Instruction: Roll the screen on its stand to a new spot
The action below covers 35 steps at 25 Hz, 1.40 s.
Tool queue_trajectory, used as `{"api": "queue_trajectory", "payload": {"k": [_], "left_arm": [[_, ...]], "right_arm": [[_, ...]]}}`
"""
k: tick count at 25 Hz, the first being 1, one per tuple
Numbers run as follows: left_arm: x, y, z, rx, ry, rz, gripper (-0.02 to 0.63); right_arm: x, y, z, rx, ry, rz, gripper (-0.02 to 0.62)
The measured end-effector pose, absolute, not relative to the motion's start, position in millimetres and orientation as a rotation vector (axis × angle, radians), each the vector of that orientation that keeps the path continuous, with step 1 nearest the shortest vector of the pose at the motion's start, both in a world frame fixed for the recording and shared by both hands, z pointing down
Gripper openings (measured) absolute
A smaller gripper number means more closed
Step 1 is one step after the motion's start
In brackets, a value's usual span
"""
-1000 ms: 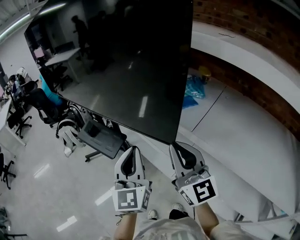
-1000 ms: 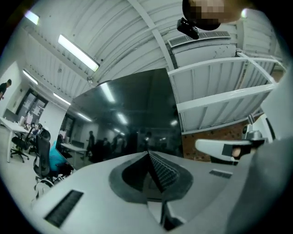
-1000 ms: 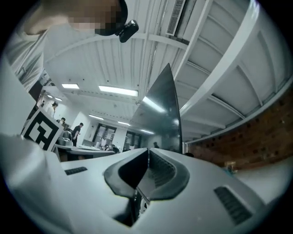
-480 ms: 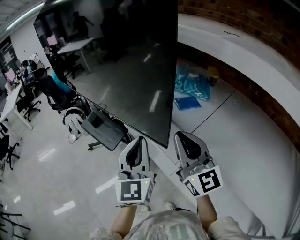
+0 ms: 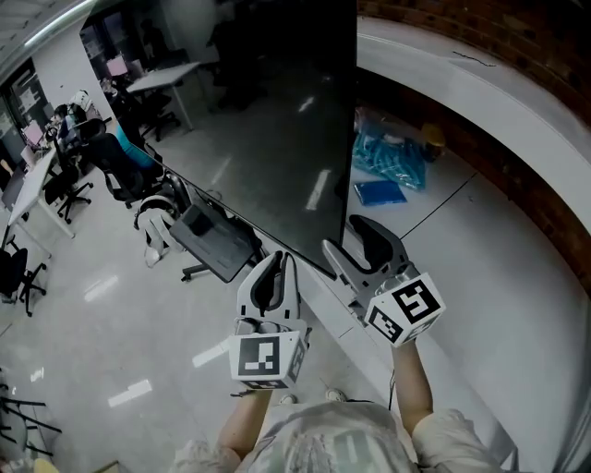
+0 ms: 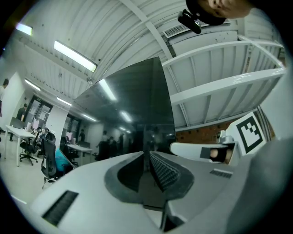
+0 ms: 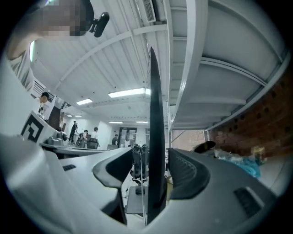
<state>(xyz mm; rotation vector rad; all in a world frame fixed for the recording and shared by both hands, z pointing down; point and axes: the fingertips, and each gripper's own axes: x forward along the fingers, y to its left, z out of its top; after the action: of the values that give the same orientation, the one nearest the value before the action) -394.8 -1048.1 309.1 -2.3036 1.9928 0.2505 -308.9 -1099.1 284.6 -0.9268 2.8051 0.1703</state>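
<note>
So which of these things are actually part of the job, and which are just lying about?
Job: screen; its stand; right gripper, jaws opening with the screen's edge between them; left gripper, shut and empty.
Lying about: blue bags; office chairs; desk.

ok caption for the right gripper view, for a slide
Right gripper, jaws opening, straddling the edge of the dark screen, seen edge-on.

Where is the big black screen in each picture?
Head view: the screen fills the top middle, slanting down.
Left gripper view: the screen is a wide dark panel in the centre.
Right gripper view: the screen is edge-on, a thin dark strip down the middle.
Shared landmark: the brick wall, right of the screen everywhere.
</note>
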Motion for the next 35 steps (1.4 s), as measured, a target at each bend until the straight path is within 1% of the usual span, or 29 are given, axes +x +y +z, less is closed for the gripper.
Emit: {"api": "queue_trajectory", "payload": {"k": [1, 3, 4, 6, 10, 11, 14, 15, 17, 19, 22, 27, 30, 33, 35], "left_arm": [[-395, -1048, 310, -2.315, 1.99, 0.257, 0.037], [-396, -1049, 312, -2.344, 1.98, 0.278, 0.097], [-396, -1049, 312, -2.354, 1.976, 0.286, 0.11], [-398, -1048, 312, -2.358, 1.977, 0.293, 0.119], [-405, -1043, 318, -2.357, 2.001, 0.284, 0.126], [-406, -1042, 321, -2.363, 2.009, 0.279, 0.126], [-409, -1040, 328, -2.367, 2.032, 0.274, 0.126], [-411, -1038, 328, -2.358, 2.041, 0.284, 0.129], [-418, -1035, 326, -2.336, 2.06, 0.328, 0.15], [-423, -1034, 321, -2.328, 2.069, 0.384, 0.195], [-424, -1035, 311, -2.334, 2.058, 0.438, 0.224], [-396, -1032, 286, -2.401, 1.937, 0.433, 0.289], [-389, -1022, 267, -2.388, 1.911, 0.409, 0.299], [-399, -1012, 265, -2.361, 1.981, 0.363, 0.298], [-403, -1004, 263, -2.349, 2.007, 0.388, 0.297]], "right_arm": [[-312, -1104, 286, -0.931, 2.814, 0.184, 0.23], [-321, -1114, 294, -0.935, 2.839, 0.203, 0.23], [-326, -1119, 299, -0.939, 2.854, 0.212, 0.23], [-335, -1130, 312, -0.955, 2.876, 0.205, 0.229], [-345, -1147, 341, -0.963, 2.844, -0.026, 0.229], [-347, -1150, 348, -0.974, 2.846, -0.04, 0.229], [-349, -1153, 356, -1.056, 2.845, 0.052, 0.223], [-348, -1153, 356, -1.073, 2.844, 0.058, 0.205], [-349, -1150, 356, -1.07, 2.851, 0.037, 0.199], [-352, -1144, 356, -1.052, 2.851, 0.027, 0.195], [-358, -1126, 354, -1.019, 2.832, 0.048, 0.191], [-367, -1093, 352, -0.903, 2.821, 0.082, 0.187], [-378, -1075, 349, -0.862, 2.814, 0.093, 0.187], [-387, -1064, 346, -0.852, 2.812, 0.117, 0.189], [-392, -1059, 347, -0.857, 2.802, 0.121, 0.189]]}}
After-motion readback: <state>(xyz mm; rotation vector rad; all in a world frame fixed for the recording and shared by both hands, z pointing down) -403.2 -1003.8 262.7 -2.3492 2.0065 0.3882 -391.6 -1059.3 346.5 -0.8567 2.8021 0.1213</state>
